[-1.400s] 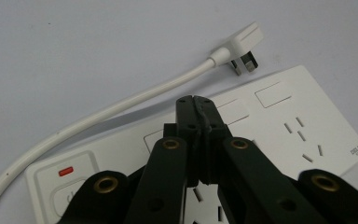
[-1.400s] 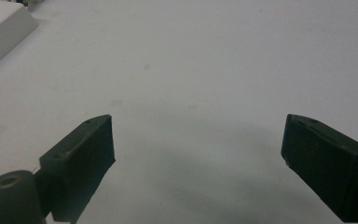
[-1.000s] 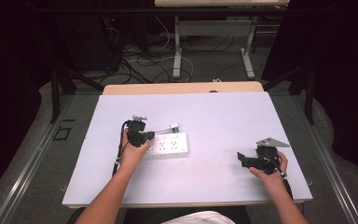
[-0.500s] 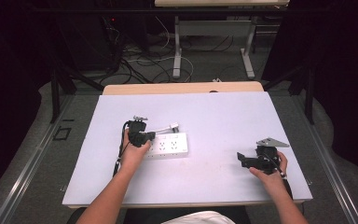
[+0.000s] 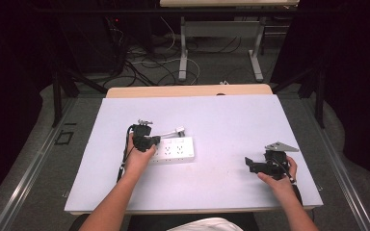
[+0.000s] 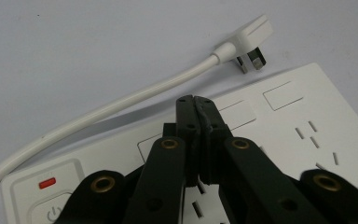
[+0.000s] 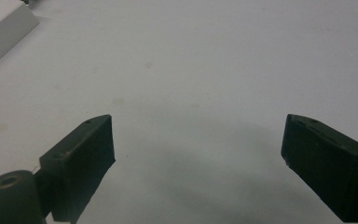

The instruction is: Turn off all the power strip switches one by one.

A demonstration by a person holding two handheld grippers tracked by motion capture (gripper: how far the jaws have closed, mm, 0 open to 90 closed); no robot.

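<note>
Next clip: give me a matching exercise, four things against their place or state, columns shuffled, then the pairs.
1. left claw
2. right claw
3. plug
4. power strip's switch

A. lying unplugged on the table
B. jaws wide apart over bare table
C. jaws shut, over the power strip
D. under a red indicator

Pairs: 1-C, 2-B, 3-A, 4-D
</note>
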